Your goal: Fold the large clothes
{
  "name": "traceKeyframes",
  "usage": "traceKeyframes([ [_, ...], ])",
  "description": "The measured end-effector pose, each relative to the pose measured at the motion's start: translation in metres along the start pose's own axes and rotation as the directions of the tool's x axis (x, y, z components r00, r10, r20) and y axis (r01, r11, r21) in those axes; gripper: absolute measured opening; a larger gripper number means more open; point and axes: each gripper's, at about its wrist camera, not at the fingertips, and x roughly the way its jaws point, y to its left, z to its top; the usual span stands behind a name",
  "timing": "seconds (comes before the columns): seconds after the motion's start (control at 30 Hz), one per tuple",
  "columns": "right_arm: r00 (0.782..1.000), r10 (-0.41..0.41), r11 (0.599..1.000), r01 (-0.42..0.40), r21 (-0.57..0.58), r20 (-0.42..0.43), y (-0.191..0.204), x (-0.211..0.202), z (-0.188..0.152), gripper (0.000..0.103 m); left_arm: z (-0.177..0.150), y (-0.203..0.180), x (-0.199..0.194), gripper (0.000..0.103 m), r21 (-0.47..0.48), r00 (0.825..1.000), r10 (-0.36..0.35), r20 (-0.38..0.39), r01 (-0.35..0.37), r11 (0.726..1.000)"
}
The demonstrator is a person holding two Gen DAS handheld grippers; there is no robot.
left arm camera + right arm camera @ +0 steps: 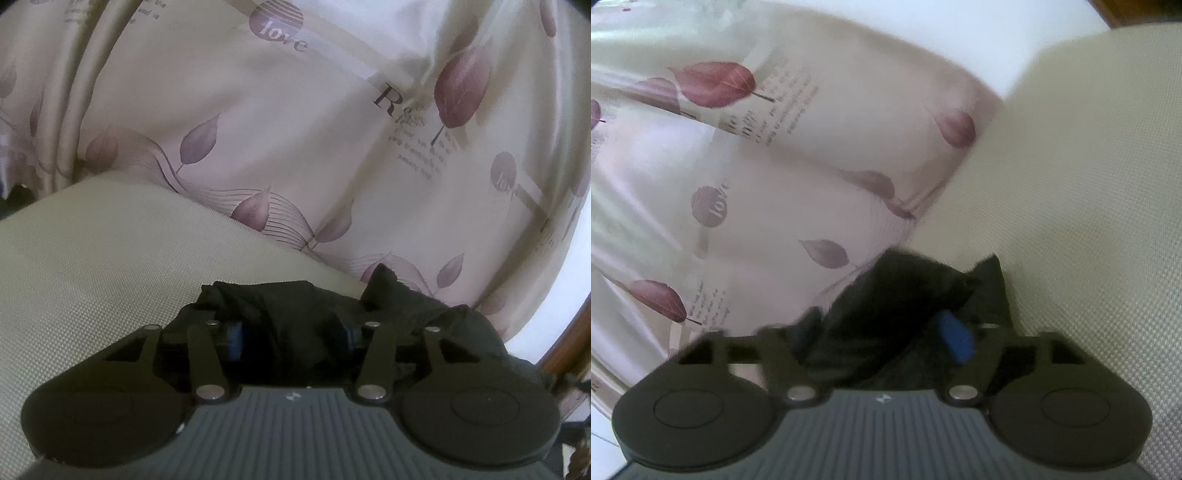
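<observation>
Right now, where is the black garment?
In both wrist views the black garment lies bunched on the beige cushion, between each gripper's fingers, just before the leaf-print curtain.

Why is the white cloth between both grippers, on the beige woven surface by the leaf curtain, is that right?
Not quite: the cloth is black, not white. Both wrist views show it bunched between the left gripper and the right gripper, on the beige woven surface by the leaf curtain.

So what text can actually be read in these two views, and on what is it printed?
"love": in a purple disc on the leaf-print curtain; again, sideways, in the right wrist view.
"R": large capital on the curtain.
Small paragraphs beside the leaves: too blurred to read.
</observation>
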Motion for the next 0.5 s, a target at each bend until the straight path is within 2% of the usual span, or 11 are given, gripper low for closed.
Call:
traceKeyframes([
  [0.27, 0.997, 0.004, 0.999, -0.002, -0.033, 0.082, 0.009, -0.019, 0.003, 0.083, 0.001, -0.01, -0.005, 0.076, 0.028, 0.999, 0.023, 0.025, -0.024, 0.999],
  [0.3, 0.997, 0.011, 0.999, -0.007, -0.05, 0.082, 0.013, -0.022, 0.002, 0.083, 0.002, -0.011, -0.007, 0.084, 0.024, 0.999, 0.021, 0.028, -0.021, 0.999],
  [0.33, 0.997, 0.018, 0.998, -0.013, -0.063, 0.079, 0.015, -0.023, 0.001, 0.083, 0.003, -0.012, -0.009, 0.099, 0.021, 0.999, 0.017, 0.035, -0.017, 1.0],
  [0.43, 0.997, 0.043, 0.992, -0.035, -0.125, 0.066, 0.028, -0.028, -0.006, 0.083, 0.003, -0.02, -0.021, 0.103, 0.048, 0.99, 0.07, 0.126, -0.077, 0.996],
  [0.5, 0.997, 0.063, 0.985, -0.055, -0.161, 0.042, 0.037, -0.029, -0.012, 0.083, 0.007, -0.02, -0.026, 0.103, 0.064, 0.989, 0.054, 0.138, -0.063, 0.996],
])
